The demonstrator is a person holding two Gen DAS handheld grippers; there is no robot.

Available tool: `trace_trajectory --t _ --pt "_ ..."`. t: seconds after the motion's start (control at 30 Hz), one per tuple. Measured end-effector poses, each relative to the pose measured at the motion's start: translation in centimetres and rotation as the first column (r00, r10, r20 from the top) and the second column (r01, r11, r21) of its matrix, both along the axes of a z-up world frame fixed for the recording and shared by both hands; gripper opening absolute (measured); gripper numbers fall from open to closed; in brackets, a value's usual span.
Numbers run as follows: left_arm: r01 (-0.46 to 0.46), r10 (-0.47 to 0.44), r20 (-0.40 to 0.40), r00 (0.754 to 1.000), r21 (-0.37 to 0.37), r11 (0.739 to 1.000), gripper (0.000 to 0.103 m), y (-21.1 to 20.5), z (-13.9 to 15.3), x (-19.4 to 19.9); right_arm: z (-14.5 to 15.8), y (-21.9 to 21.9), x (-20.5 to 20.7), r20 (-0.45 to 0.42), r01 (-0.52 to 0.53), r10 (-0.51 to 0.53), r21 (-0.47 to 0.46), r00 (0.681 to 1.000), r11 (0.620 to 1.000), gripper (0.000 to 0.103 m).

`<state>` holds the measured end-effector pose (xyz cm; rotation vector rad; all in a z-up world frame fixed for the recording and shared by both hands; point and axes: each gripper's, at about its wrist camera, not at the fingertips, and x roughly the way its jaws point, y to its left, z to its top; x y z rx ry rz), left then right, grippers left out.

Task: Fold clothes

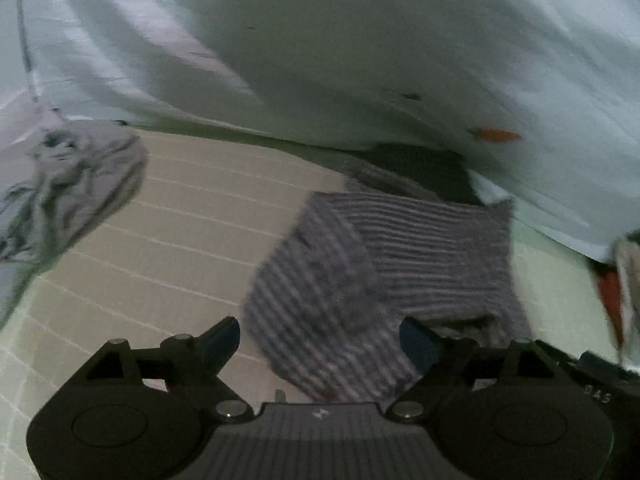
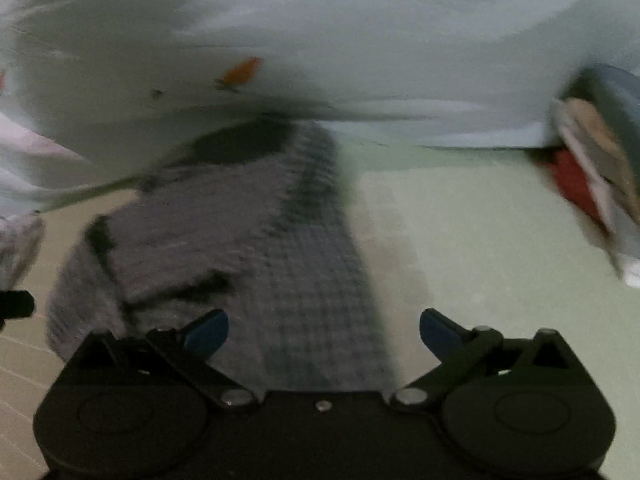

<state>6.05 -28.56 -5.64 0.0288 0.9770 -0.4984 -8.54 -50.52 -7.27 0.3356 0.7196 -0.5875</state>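
Observation:
A grey striped garment [image 1: 372,272] lies partly folded on the pale striped mat [image 1: 192,216]. It also shows in the right wrist view [image 2: 248,240], blurred. My left gripper [image 1: 320,344] is open and empty, just above the garment's near left part. My right gripper [image 2: 324,332] is open and empty, over the garment's near right edge. Neither gripper touches the cloth that I can tell.
A crumpled grey garment [image 1: 68,192] lies at the left. A large pale sheet or bedding [image 1: 360,48] with an orange mark [image 1: 498,135] rises behind. A stack of clothes with red cloth [image 2: 588,176] sits at the right.

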Motion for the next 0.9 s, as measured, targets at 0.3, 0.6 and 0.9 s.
trace_trajectory --t 0.3,0.6,0.9 --pt "-0.099 0.109 -0.089 0.990 0.106 0.989 0.088 1.5 -4.0 3.0 -1.0 3.8 7.6 -0.044 -0.212 0.212 0.005 0.976 0.977 0.102" --pt "-0.067 0.079 -0.099 0.992 0.121 0.990 0.088 0.6 -5.3 4.5 -2.5 6.6 10.2 -0.036 -0.350 0.356 0.102 0.934 0.931 0.069" --pt "-0.088 0.092 -0.041 0.995 0.093 0.992 0.088 3.0 -1.5 0.0 -2.1 6.9 7.7 0.035 -0.371 0.373 0.220 0.927 0.902 0.002"
